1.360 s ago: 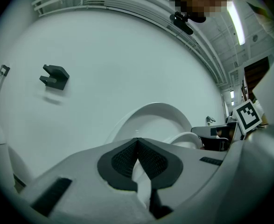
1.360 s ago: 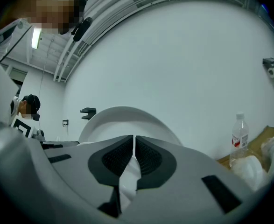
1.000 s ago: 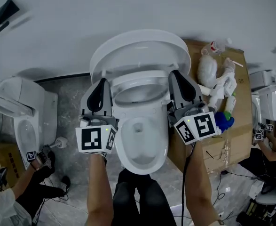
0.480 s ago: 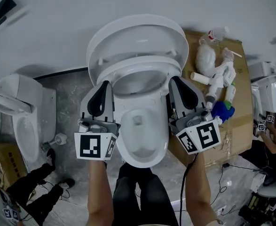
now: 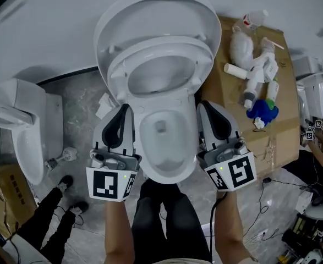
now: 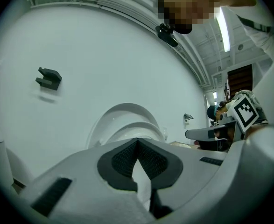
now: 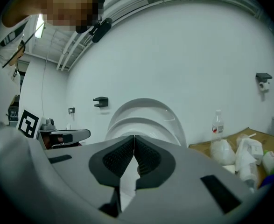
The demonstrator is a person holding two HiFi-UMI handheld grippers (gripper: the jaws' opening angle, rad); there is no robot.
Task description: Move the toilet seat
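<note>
You are standing over the toilet bowl, which is sitting on the floor against the back wall. The lid is leaning upright on that wall. The toilet seat is standing raised just in front of the lid and tilting back toward it; whether the two are touching cannot be told.

A cardboard box is lying on the floor at the bowl's right side and is carrying loose bottles.

The left gripper and right gripper are flanking the bowl, one beside each side of the rim, below the seat. Both pairs of fingers are pressing together with nothing between them.

Faults to guard against:
- Closed fingers are giving no grasp. Pushing the glossy seat with the tips is likely inviting a slip.
- If the seat is tipping forward past balance unsupported, it is probably going to slam onto the rim.
- The right gripper is working near the box; a wide swing is risking knocked bottles.
</note>
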